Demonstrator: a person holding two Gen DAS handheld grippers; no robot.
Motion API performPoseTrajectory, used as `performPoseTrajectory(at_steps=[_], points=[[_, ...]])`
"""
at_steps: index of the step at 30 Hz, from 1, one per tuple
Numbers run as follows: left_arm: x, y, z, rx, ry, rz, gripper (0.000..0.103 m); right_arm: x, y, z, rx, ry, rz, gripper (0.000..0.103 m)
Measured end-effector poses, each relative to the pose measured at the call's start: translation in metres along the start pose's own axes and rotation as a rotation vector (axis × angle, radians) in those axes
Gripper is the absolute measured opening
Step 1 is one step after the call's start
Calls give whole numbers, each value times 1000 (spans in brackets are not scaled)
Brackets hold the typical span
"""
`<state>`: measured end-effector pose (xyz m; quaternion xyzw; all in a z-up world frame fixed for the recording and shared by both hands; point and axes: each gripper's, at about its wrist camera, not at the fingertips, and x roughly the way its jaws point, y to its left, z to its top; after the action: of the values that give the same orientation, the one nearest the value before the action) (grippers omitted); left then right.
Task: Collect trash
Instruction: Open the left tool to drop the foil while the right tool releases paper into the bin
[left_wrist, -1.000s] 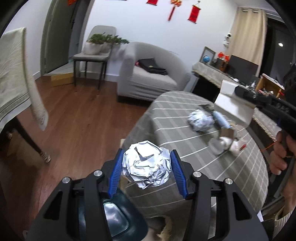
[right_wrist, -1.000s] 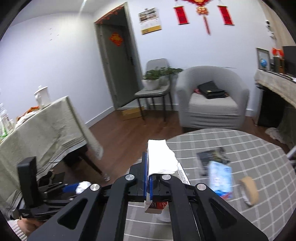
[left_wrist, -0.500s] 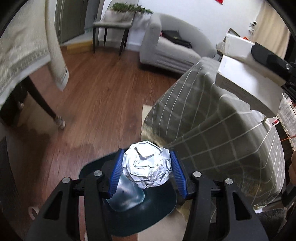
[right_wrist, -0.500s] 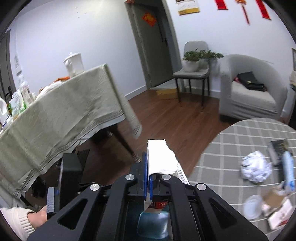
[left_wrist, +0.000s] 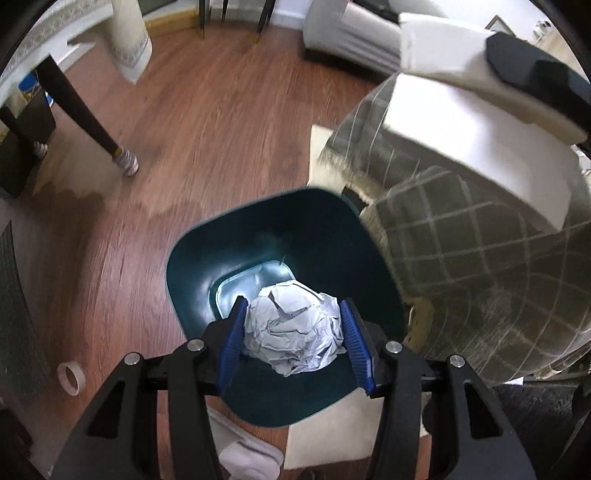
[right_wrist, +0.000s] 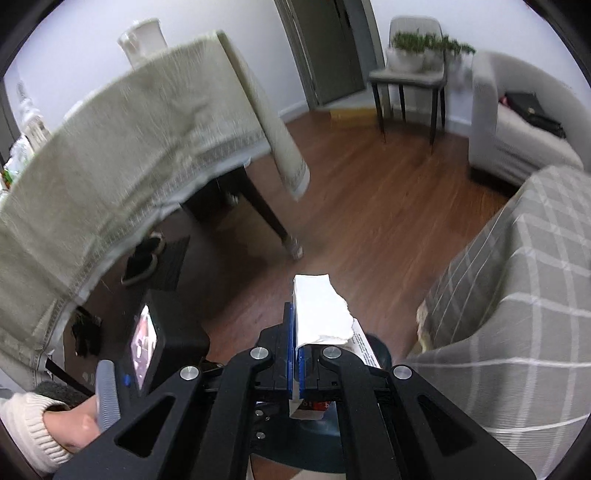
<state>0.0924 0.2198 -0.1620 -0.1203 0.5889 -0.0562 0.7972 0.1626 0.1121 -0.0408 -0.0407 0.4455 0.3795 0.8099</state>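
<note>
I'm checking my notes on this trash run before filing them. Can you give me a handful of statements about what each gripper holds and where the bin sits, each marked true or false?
1. The left gripper is shut on a crumpled paper ball. True.
2. The paper ball hangs over the open dark green bin. True.
3. The right gripper is open with nothing in it. False: it is shut on a torn white carton piece.
4. The bin stands on top of the checked tablecloth. False: it stands on the wooden floor beside the cloth's hanging edge.
5. A roll of tape lies on the floor. True.
</note>
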Motion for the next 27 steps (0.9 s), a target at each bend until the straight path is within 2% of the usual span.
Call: performPoseTrajectory(at_steps=[2, 6, 9, 15, 19, 27], points=[[4, 2, -3, 2, 19, 1, 55, 11, -1, -5, 13, 35, 8, 2], [9, 11, -7, 1, 29, 23, 65, 32, -4, -15, 26, 100, 16, 2], [7, 16, -6, -21, 32, 16, 67, 47, -6, -23, 34, 140, 8, 1], [-13, 17, -2, -27, -17, 7, 69, 68, -13, -35, 55, 194, 0, 1], [-33, 19, 2, -38, -70, 3, 64, 79, -13, -42, 51, 215, -7, 1], [-70, 20, 12, -25, -177, 9, 44, 95, -8, -53, 29, 270, -31, 1]])
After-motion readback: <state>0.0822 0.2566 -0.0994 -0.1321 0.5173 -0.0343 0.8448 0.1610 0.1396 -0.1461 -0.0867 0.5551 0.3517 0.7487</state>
